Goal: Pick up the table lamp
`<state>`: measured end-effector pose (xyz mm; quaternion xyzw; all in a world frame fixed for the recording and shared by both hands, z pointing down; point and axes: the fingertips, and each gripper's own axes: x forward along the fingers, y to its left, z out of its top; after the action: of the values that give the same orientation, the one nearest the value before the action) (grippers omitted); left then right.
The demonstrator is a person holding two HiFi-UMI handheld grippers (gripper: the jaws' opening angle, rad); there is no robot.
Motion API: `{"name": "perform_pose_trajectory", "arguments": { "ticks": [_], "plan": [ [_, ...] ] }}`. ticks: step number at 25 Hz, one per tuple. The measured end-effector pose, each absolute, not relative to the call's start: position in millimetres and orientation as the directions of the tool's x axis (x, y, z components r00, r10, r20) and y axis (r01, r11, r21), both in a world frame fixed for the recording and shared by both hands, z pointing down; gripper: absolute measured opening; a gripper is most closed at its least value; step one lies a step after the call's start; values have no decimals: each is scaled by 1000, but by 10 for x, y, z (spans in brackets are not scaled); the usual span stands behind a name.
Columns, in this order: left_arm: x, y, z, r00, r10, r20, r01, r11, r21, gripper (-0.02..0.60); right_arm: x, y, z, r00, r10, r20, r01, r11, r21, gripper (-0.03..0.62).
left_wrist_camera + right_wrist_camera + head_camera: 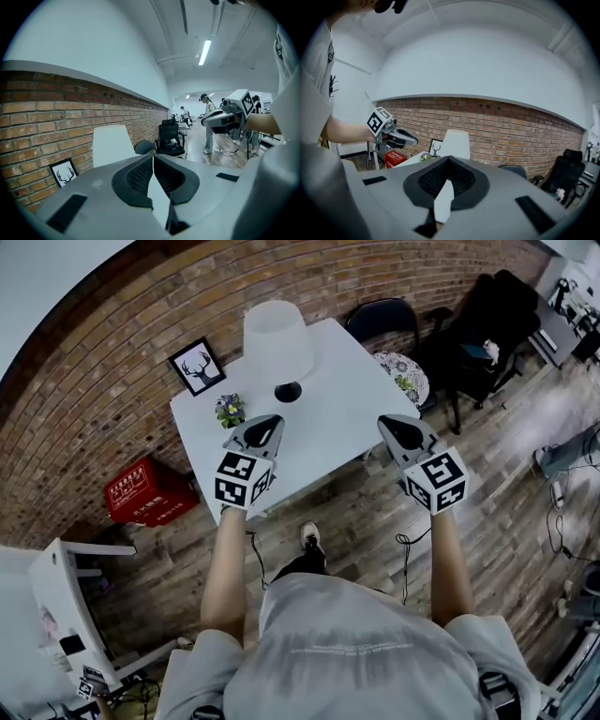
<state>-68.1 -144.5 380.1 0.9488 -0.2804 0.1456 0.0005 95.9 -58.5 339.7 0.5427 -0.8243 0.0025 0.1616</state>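
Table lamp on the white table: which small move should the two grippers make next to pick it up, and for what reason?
Probably carry both grippers forward over the table toward the table lamp. The left gripper and right gripper hang at the near edge, apart from the lamp at the far side, and their fingers are closed on nothing, so opening comes after.
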Motion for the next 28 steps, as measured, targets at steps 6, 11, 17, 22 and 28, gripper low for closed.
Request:
{"name": "perform_pose_trajectory", "arguments": {
  "ticks": [6, 11, 17, 22, 28],
  "plan": [
    [-662, -1911, 3928, 798, -541, 264, -547, -835, -60, 14, 978, -1051, 3497, -335, -899, 284, -911, 386, 146, 2],
    [-661, -2187, 4054, 819, -520, 243, -528, -848, -36, 12, 917, -1399, 3668, -327, -891, 316, -908, 388, 155, 2],
    [-641, -2406, 4397, 819, -497, 286, -523, -852, 14, 14, 834, -1764, 3907, -332, -876, 348, -901, 404, 158, 0],
    [-562, -2547, 4773, 794, -525, 304, -565, -823, 54, 34, 756, -1981, 4181, -368, -847, 384, -873, 456, 172, 0],
    [-414, -2817, 5317, 753, -570, 330, -624, -778, 78, 207, 865, -2220, 4641, -413, -829, 377, -865, 487, 124, 2]
  ]
}}
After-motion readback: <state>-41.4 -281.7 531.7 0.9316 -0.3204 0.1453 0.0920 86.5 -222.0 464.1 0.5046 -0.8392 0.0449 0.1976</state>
